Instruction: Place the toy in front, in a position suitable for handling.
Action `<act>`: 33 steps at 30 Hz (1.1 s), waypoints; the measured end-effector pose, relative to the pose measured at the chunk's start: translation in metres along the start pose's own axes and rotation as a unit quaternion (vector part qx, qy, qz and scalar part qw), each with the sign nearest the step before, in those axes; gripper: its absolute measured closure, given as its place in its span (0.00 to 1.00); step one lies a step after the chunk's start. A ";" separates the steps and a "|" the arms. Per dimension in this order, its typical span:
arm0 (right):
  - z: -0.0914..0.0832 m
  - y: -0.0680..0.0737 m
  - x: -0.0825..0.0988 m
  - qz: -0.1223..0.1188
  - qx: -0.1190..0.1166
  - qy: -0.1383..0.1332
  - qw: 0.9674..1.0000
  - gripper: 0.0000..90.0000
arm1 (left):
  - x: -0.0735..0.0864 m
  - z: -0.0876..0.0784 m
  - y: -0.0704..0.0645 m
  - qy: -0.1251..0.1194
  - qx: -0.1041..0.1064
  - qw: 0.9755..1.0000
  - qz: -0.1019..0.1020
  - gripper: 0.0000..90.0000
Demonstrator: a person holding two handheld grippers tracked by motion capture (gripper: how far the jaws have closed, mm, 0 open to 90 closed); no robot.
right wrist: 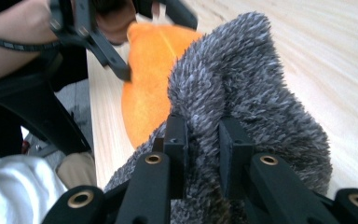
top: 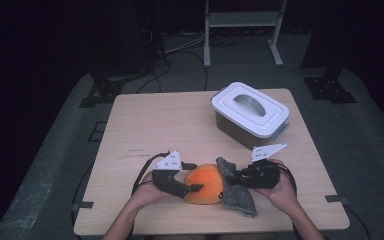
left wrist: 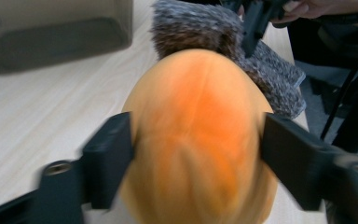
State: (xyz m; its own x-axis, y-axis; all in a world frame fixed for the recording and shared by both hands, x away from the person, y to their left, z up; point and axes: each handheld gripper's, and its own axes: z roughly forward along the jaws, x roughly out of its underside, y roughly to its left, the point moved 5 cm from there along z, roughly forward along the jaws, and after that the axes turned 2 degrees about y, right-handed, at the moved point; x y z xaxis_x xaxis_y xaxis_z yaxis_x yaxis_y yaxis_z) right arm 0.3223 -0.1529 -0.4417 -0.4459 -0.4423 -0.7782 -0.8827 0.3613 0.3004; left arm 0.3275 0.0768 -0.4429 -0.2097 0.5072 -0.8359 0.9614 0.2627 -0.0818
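Observation:
A soft orange ball-like thing lies near the table's front edge. My left gripper straddles its left end. In the left gripper view the two black jaws stand close along both sides of the orange thing without denting it; that picture is blurred. A grey fuzzy cloth lies against the orange thing's right side. My right gripper is shut on this cloth, and a fold of it is pinched between the jaws. The orange thing shows just behind the fold.
A grey box with a white handled lid stands at the back right of the wooden table. Both forearms come in over the front edge. A white rack and cables stand on the floor beyond the table.

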 end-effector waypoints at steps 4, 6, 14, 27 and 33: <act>-0.003 -0.002 0.006 0.009 -0.006 0.011 1.000 0.83 | 0.003 0.003 0.002 -0.004 0.012 1.000 -0.017 0.28; -0.005 -0.001 0.003 0.001 0.004 0.009 1.000 0.83 | 0.002 0.002 0.000 -0.004 -0.001 1.000 0.004 0.41; -0.011 0.008 -0.021 -0.029 0.013 -0.032 0.999 0.84 | -0.006 0.004 -0.006 -0.022 -0.031 0.997 0.064 0.50; -0.013 0.024 -0.030 -0.063 0.025 -0.030 0.997 0.84 | -0.013 0.007 -0.017 -0.025 -0.023 0.996 0.086 0.53; -0.010 0.016 -0.021 -0.054 0.033 -0.005 0.998 0.84 | -0.011 0.007 -0.015 -0.026 -0.022 0.997 0.074 0.53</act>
State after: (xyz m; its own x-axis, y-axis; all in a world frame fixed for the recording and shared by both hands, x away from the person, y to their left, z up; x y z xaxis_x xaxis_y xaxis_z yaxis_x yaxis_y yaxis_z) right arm 0.3159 -0.1459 -0.4154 -0.3476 -0.4725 -0.8099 -0.9135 0.3655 0.1788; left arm 0.3168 0.0617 -0.4361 -0.0552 0.5004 -0.8640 0.9721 0.2245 0.0680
